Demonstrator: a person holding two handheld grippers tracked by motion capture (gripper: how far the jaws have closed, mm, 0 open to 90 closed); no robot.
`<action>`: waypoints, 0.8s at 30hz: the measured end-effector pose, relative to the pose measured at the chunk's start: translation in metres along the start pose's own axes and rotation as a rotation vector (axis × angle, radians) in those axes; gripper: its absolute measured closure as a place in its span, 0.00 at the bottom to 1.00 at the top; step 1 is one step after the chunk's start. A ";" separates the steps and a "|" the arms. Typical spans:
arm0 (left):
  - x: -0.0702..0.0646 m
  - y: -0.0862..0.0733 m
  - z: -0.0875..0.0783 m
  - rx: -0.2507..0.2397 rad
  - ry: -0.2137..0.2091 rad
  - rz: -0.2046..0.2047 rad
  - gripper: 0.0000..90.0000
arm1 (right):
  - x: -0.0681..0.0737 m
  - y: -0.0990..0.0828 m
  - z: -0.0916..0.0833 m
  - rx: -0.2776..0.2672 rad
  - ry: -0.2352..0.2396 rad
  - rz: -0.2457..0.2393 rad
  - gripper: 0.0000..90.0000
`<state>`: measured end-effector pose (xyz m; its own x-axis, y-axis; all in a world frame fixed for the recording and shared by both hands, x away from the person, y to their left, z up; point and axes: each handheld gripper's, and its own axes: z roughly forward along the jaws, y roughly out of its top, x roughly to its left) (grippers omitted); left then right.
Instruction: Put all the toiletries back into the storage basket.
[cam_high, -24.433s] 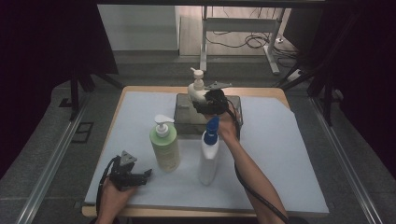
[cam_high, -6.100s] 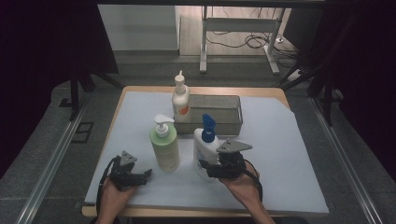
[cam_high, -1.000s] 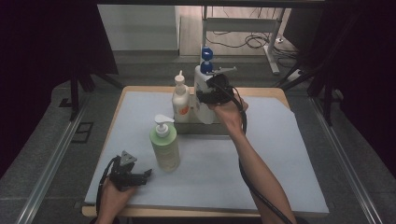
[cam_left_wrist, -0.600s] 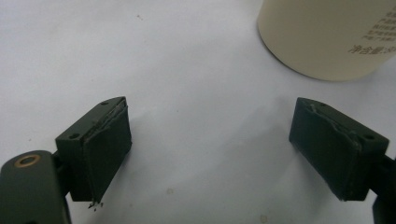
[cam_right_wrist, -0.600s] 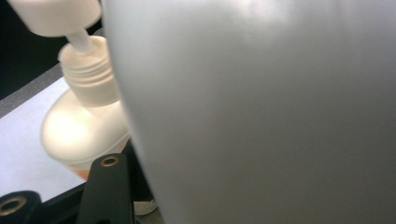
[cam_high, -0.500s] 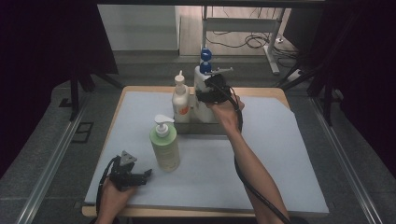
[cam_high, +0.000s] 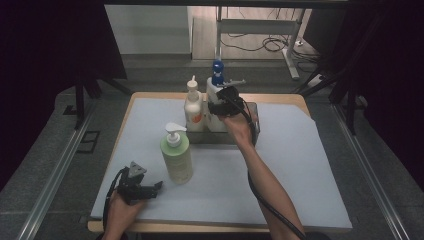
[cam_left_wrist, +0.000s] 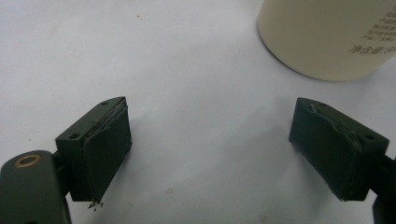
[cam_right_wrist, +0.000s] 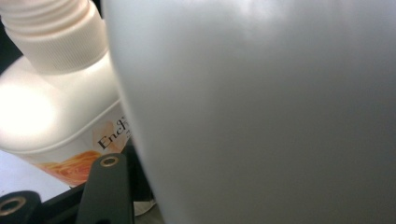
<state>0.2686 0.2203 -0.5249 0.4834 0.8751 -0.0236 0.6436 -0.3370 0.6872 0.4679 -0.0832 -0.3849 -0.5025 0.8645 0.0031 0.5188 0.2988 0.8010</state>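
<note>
My right gripper (cam_high: 219, 107) is shut on a white spray bottle (cam_high: 215, 94) with a blue trigger top, holding it upright over the grey tray (cam_high: 253, 114) at the back of the table. The bottle hangs close beside a white pump bottle with an orange label (cam_high: 193, 108) that stands in the tray's left part. In the right gripper view the spray bottle (cam_right_wrist: 261, 112) is very close, with the orange-label bottle (cam_right_wrist: 56, 107) behind it at left and one black finger (cam_right_wrist: 106, 191) against its side. My left gripper (cam_high: 149, 189) rests open near the front left edge.
A green pump bottle (cam_high: 176, 156) stands on the white mat (cam_high: 300, 170) just right of my left gripper; its pale base (cam_left_wrist: 327, 37) shows beyond the open fingers. Black curtains and metal rails flank the table.
My right hand has lowered the spray bottle toward the tray, beside the orange-label bottle. The left hand has stayed put.
</note>
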 end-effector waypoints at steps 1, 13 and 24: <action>0.000 0.000 0.000 0.000 0.000 0.000 0.14 | 0.001 -0.002 0.001 0.000 0.000 0.001 0.46; 0.000 0.000 0.000 0.000 0.000 0.000 0.14 | 0.005 -0.018 0.013 0.008 -0.002 -0.002 0.46; 0.000 0.000 0.000 0.001 0.000 0.001 0.14 | 0.012 -0.031 0.017 -0.001 -0.019 -0.025 0.45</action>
<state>0.2687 0.2203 -0.5249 0.4842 0.8746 -0.0230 0.6435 -0.3381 0.6867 0.4573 -0.0753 -0.4196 -0.5019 0.8645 -0.0285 0.5053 0.3198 0.8015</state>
